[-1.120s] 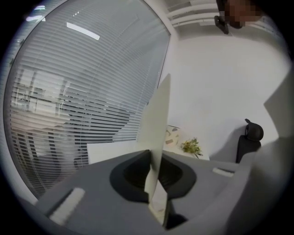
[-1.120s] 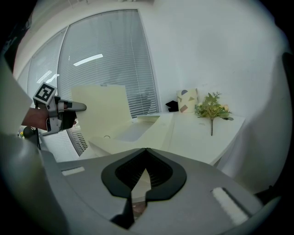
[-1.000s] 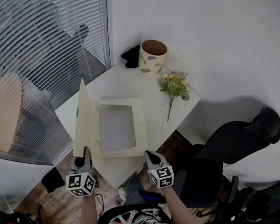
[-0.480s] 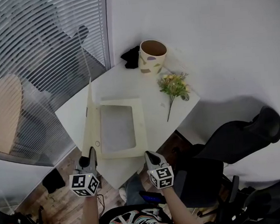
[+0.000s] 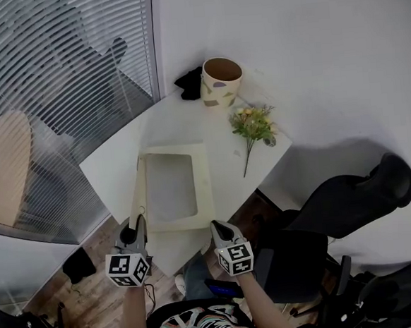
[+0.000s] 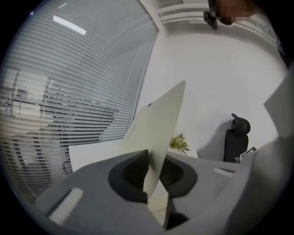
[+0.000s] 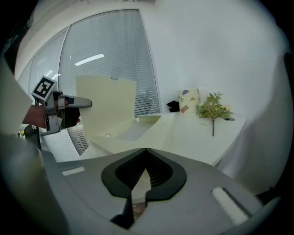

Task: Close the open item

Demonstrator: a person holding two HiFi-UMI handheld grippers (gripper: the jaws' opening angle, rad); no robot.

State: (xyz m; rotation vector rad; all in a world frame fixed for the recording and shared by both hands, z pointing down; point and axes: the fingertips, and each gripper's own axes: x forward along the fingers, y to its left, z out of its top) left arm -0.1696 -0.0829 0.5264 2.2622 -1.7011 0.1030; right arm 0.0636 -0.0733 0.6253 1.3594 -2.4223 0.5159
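Note:
A flat cream box (image 5: 202, 188) lies open on the white table (image 5: 110, 164). Its hinged lid (image 5: 139, 180) stands nearly upright along the box's left side. My left gripper (image 5: 137, 219) is at the lid's near corner. In the left gripper view the lid (image 6: 161, 117) runs up between the jaws of the left gripper (image 6: 157, 155), which are opening and stand slightly apart around it. My right gripper (image 5: 216, 227) hovers off the table's near edge, shut and empty. The right gripper view shows the right gripper (image 7: 146, 149), the lid (image 7: 106, 106), the box tray (image 7: 133, 131) and the left gripper (image 7: 87, 104).
At the table's far corner stand a patterned cup (image 5: 221, 80) and a black object (image 5: 191, 83). A sprig of flowers (image 5: 254, 124) lies to the right of the box. A black office chair (image 5: 350, 205) is on the right, and window blinds (image 5: 57, 79) on the left.
The lid has swung from leaning out to the left up to nearly upright over the box's left edge. My left gripper has moved right with it. The right gripper has stayed put.

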